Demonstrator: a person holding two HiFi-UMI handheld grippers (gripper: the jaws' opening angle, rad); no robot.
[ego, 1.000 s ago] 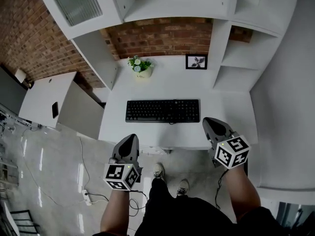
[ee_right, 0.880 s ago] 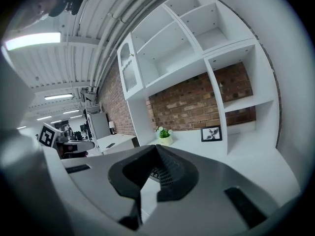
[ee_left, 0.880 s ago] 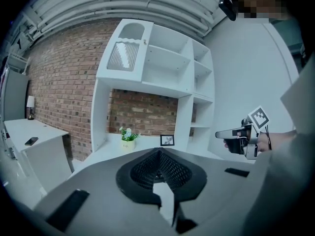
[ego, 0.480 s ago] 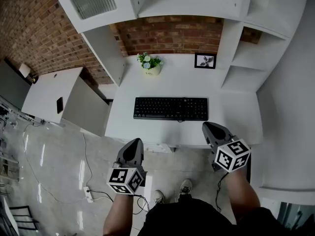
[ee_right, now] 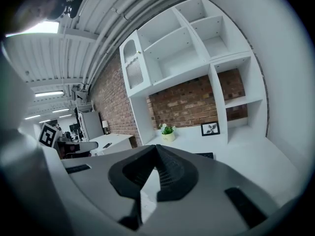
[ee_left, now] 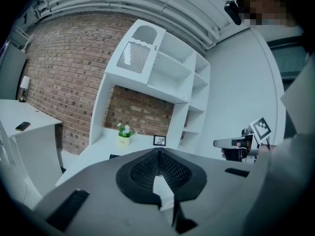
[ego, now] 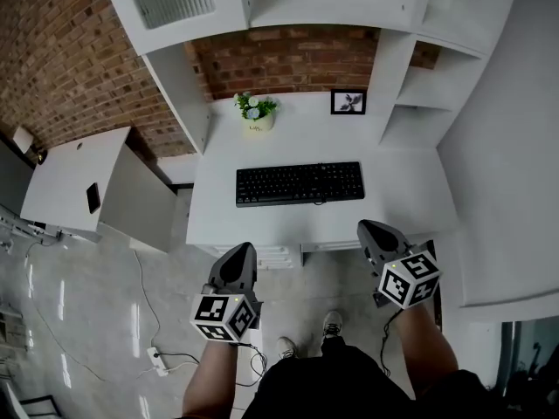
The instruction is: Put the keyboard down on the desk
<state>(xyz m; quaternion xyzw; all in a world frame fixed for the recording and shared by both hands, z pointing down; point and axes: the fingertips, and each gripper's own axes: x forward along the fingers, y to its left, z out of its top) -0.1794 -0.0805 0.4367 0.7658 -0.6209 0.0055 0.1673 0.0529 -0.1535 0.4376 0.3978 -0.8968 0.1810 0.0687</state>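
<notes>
- Keyboard [ego: 300, 183], black, lies flat on the white desk [ego: 262, 225], roughly centred, its long side parallel to the front edge; neither gripper touches it.
- We hold the left gripper [ego: 238, 253] over the floor, just short of the desk's front edge. Its jaws are pressed together with nothing between them.
- We hold the right gripper [ego: 369, 230] with its tip at the front edge, towards the right end. Its jaws are likewise closed tight and empty.
- Behind the keyboard, by the brick wall, we see a small potted plant [ego: 254, 112] and a framed picture [ego: 348, 102], both well apart from it.
- On the low side table [ego: 61, 177] to the left lies a dark phone [ego: 92, 197].
</notes>
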